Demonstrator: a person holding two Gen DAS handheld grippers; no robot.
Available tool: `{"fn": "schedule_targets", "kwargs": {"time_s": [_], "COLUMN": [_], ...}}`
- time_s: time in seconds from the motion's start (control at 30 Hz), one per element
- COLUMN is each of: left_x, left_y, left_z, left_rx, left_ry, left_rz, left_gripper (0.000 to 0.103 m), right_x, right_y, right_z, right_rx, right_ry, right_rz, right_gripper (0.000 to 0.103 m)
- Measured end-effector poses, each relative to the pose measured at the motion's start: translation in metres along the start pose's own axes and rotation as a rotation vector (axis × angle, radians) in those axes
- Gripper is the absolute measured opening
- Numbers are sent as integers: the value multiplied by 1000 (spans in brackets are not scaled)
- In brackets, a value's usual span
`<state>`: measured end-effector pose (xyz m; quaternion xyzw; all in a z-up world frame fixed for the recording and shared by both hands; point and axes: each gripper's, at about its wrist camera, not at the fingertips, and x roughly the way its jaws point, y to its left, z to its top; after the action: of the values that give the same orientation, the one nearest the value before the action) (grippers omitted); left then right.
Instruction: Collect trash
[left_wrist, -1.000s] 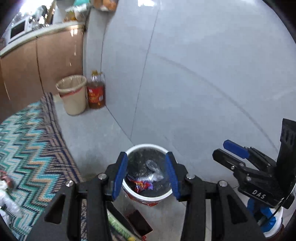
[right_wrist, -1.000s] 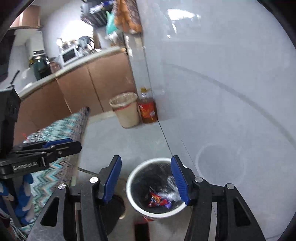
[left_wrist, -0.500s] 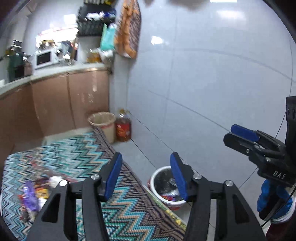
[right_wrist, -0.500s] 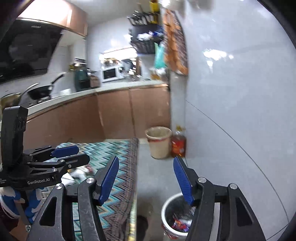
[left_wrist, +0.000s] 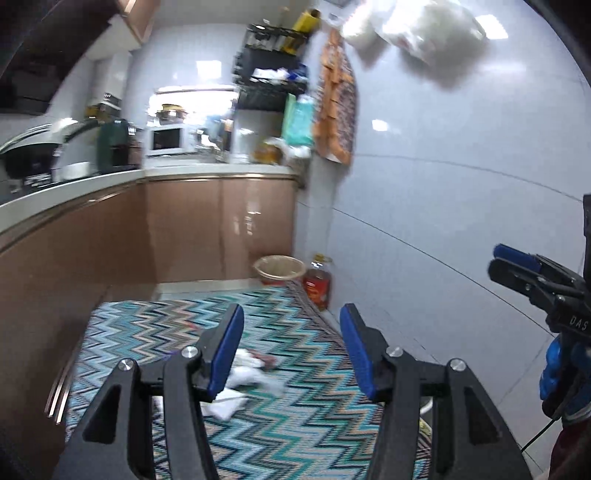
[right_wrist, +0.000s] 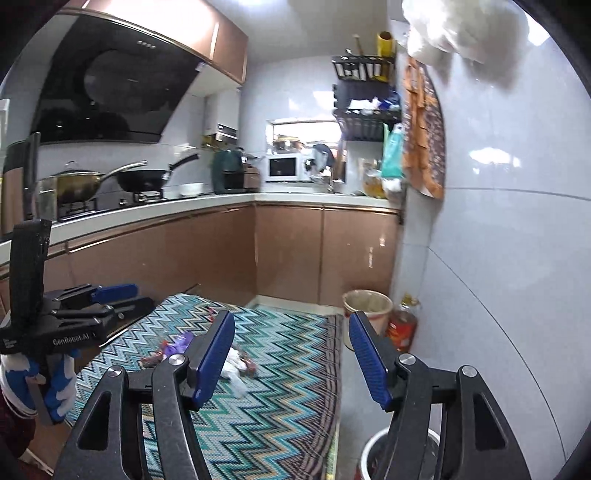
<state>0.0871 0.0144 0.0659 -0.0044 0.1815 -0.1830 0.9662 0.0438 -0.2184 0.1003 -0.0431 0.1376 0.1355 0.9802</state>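
Trash (left_wrist: 245, 369) lies before us on the zigzag rug (left_wrist: 295, 417) in the left wrist view: crumpled white paper and wrappers, blurred, just past the tips of our left gripper (left_wrist: 291, 349). Its blue-padded jaws stand apart with nothing between them, having just been opening. At the right edge we see our right gripper (left_wrist: 517, 266) from the side, held in a blue-and-white gloved hand (left_wrist: 561, 376), well above the floor by the grey tiled wall (left_wrist: 443, 221). Beyond the rug a beige waste basket (left_wrist: 279, 269) stands against the brown cabinets (left_wrist: 218, 229), with a bottle of amber oil (left_wrist: 317, 286) just beside it at the wall. In the right wrist view our right gripper (right_wrist: 291, 354) frames the same rug (right_wrist: 280, 406); its jaws are likewise apart and empty, and have just been opening. The trash (right_wrist: 236, 365) sits on the rug near the left finger, white scraps with a purple wrapper (right_wrist: 179, 341) and a reddish piece a little further left. At the bottom, partly hidden behind the right finger, we make out the white rim of a bin (right_wrist: 373, 446) on the bare floor beside the rug. The beige waste basket (right_wrist: 365, 304) and the oil bottle (right_wrist: 402, 325) stand in the far corner. Our left gripper (right_wrist: 122, 295) shows at the left edge, its jaws parted, held in a gloved hand (right_wrist: 44, 384). On the counter (right_wrist: 184, 210) behind sit a wok and a microwave.
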Motion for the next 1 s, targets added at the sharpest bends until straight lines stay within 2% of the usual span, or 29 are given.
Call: {"fn": "schedule_targets", "kwargs": {"time_s": [0.27,0.47,0.57,0.7,1.0], "left_x": [-39,-49,-41,-20,66], "left_y": [67,110,127,143,157], "left_z": [2,-5,-10,-24,-70], "left_rx": [-103,-161,-185,-211,-260], "left_ry": [-42,-37,-17,31,209], "left_rz": [123,214,241,236,158], "left_gripper": [52,52,52,52,52], "right_x": [16,34,50,76,149], "right_y": [22,27,28,27,26], "right_z": [11,11,9,4,-23], "right_rx": [-40,-44,-44,-34,-9], "right_ry": [2,14,38,79,206], "right_rz": [56,85,97,114,171], "right_gripper": [62,62,62,62,62]}}
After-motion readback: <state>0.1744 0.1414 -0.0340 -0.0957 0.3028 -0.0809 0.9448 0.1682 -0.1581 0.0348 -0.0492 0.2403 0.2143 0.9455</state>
